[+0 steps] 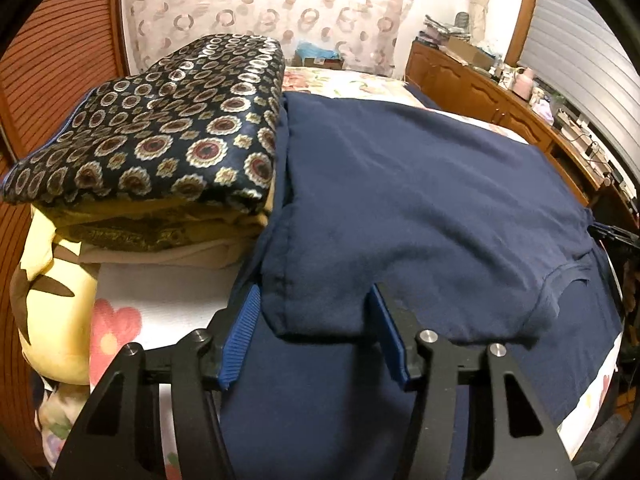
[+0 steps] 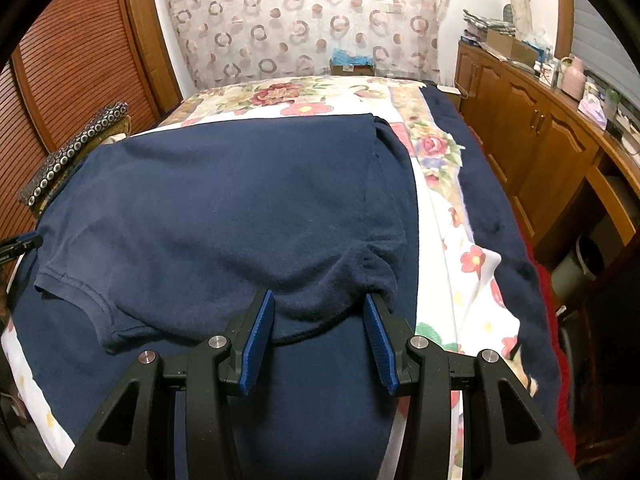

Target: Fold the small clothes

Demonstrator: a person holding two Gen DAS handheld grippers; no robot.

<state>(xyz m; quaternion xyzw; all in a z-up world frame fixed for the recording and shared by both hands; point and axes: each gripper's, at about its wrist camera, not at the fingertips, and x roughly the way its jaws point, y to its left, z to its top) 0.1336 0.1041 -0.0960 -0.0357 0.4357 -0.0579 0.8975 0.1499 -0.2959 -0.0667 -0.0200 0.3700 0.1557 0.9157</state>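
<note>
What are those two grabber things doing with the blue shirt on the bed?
A person is folding a navy T-shirt on a flowery bed, using one hand-held gripper per hand. The left hand-held gripper and the right hand-held gripper each have a bit of the shirt's near folded edge between their blue fingers. The shirt is folded over once. A pile of folded cloths sits beside it.

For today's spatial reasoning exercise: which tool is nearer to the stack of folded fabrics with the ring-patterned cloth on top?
Left. The left tool sits at the navy shirt's edge right beside the stack; the right tool is at the shirt's opposite side, the stack far off.
</note>
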